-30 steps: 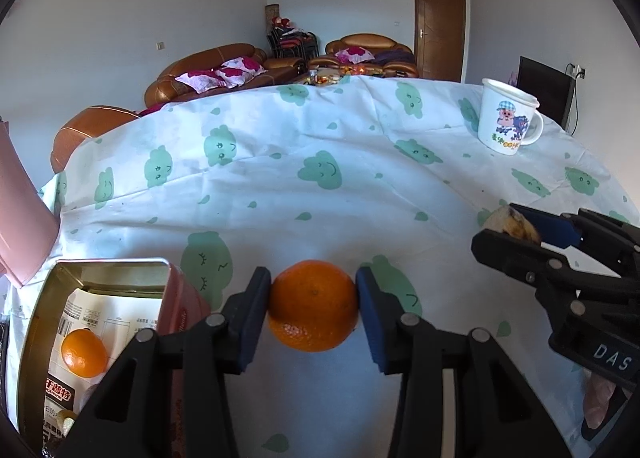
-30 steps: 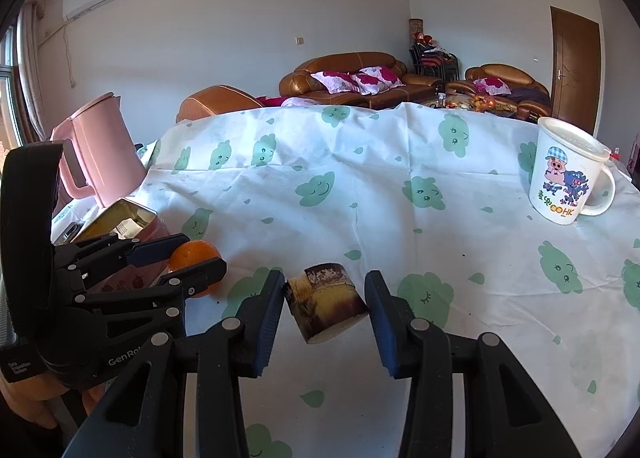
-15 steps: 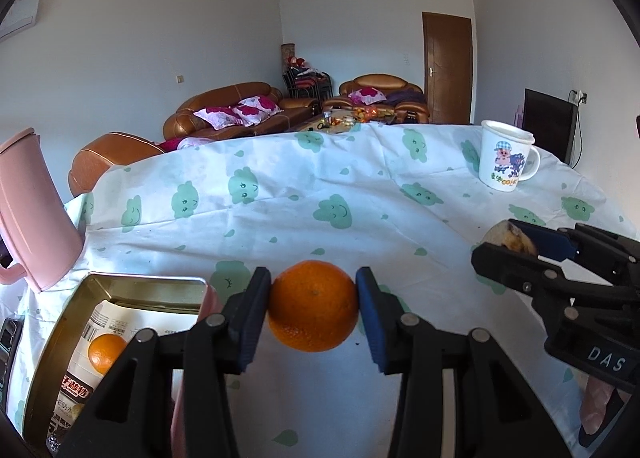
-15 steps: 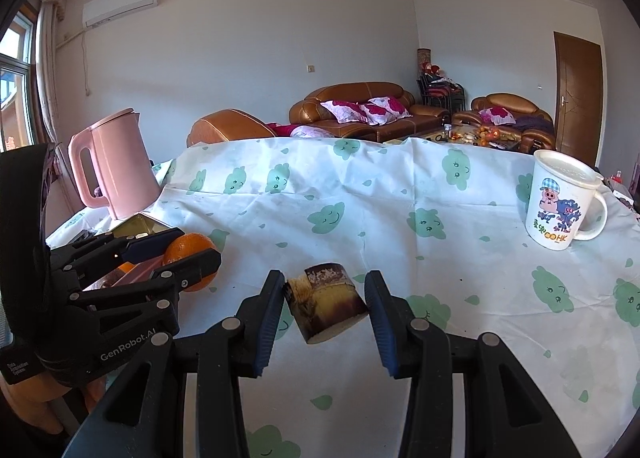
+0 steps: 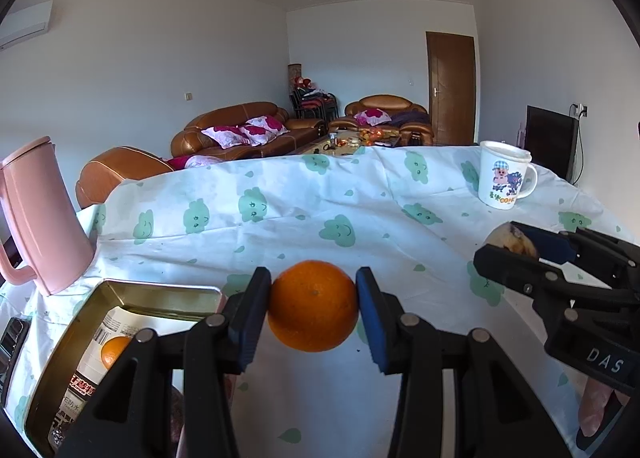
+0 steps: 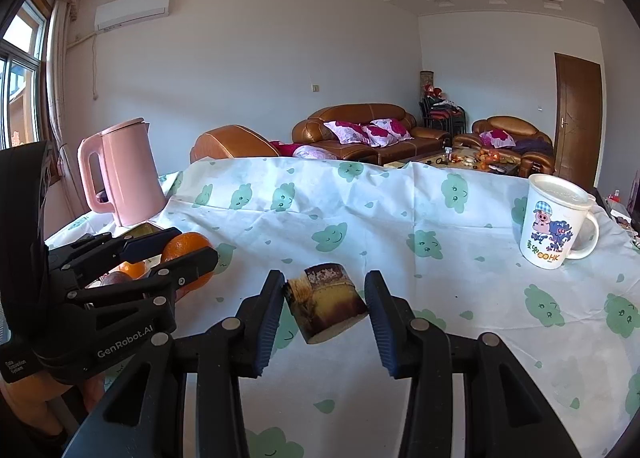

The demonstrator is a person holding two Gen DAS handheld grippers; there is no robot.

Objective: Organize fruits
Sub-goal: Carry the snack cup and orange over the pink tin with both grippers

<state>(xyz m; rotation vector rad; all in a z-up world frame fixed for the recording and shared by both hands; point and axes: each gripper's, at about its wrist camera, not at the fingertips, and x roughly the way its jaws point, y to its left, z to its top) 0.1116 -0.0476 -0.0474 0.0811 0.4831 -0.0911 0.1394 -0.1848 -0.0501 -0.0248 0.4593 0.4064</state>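
My left gripper (image 5: 314, 308) is shut on an orange (image 5: 313, 305) and holds it above the cloth, just right of an open gold tin (image 5: 156, 293). A second orange (image 5: 114, 351) lies inside the tin on printed paper. My right gripper (image 6: 325, 302) is shut on a brown and yellow cut banana piece (image 6: 326, 302), held above the table. In the right wrist view the left gripper (image 6: 176, 248) with its orange (image 6: 188, 254) is at the left. In the left wrist view the right gripper (image 5: 516, 248) with the banana piece (image 5: 510, 244) is at the right.
A pink kettle (image 5: 40, 214) stands behind the tin at the table's left edge. A white cartoon mug (image 6: 554, 222) stands at the far right. The table has a white cloth with green clouds (image 5: 360, 214). Sofas are beyond it.
Both grippers have risen and tilted up, each still holding its fruit. The tin and the kettle now show more fully in the left wrist view.
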